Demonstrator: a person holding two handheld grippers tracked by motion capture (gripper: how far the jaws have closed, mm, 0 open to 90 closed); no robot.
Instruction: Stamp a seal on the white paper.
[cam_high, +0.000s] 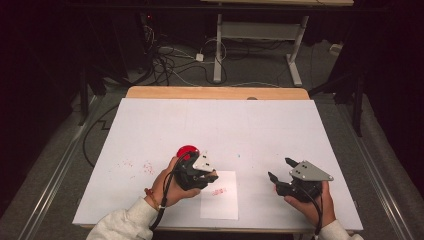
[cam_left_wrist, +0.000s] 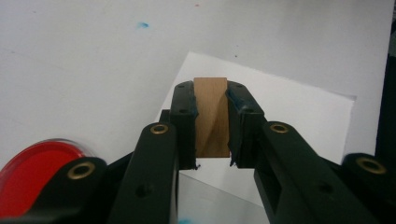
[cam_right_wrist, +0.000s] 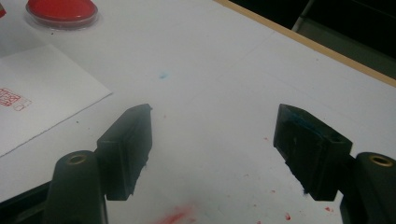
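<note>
High view looks down; tongs views sit close, sharing the paper sheet (cam_high: 219, 195).

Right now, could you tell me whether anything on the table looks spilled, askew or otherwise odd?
Nothing serious. The white table cover carries red ink smudges at its left and more red specks near the right gripper, plus a small blue dot. The paper sheet bears a red stamp print and lies fairly straight.

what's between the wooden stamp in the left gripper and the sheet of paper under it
Nothing visible. The left gripper is shut on the wooden stamp, which hangs over the white paper sheet. The paper there is bare; its red stamp mark lies clear. The red ink pad sits off to one side, and the open right gripper is well away.
</note>
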